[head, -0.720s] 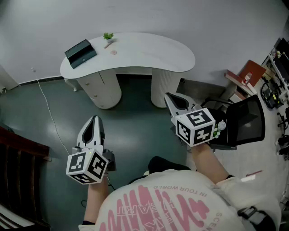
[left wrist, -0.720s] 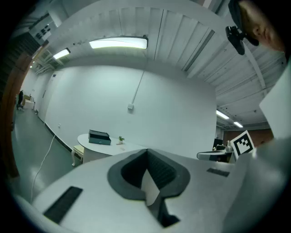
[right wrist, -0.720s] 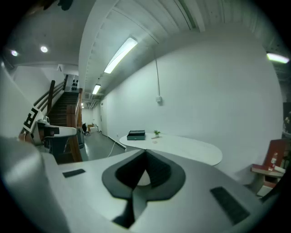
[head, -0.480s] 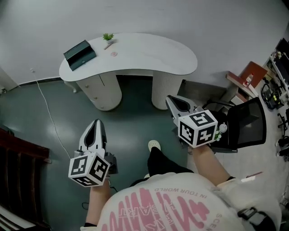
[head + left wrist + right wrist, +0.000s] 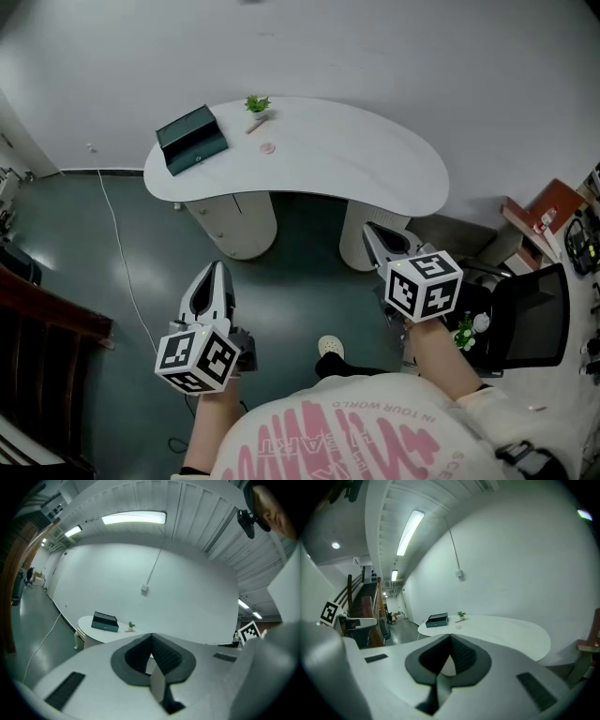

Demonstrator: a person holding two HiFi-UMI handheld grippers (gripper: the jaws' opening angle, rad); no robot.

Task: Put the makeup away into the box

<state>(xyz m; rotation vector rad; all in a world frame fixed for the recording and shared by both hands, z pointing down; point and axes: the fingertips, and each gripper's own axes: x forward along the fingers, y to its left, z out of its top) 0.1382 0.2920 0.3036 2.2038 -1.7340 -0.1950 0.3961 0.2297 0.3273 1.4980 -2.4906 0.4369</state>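
**Head view:** I held both tools over the green floor, well back from the white desk [image 5: 375,169]. The left tool [image 5: 217,269] and the right tool [image 5: 371,229] both pointed toward it. The dark box [image 5: 192,139] sat at the desk's left end, and its lid looked down. A small pink round piece [image 5: 268,147] lay near the box, toward the middle. A thin stick [image 5: 253,125] lay just beside a little potted plant [image 5: 256,105] at the back edge.

**Left gripper view:** The left tool's jaws met at the tip with nothing between them. The box [image 5: 104,621] and the plant [image 5: 131,625] showed far beyond.

**Right gripper view:** The right tool's jaws were also closed and empty. The box [image 5: 437,619] and the pink piece [image 5: 459,627] were small in the distance.

I judged the step to be the approach, with no makeup touched yet. To do it well I needed to come right up to the desk's front edge, facing the box. I also needed to part the jaws only when near, and I expected to lift the lid before picking anything up. The pink piece looked flat and low, so it called for a level, careful pinch at its rim.
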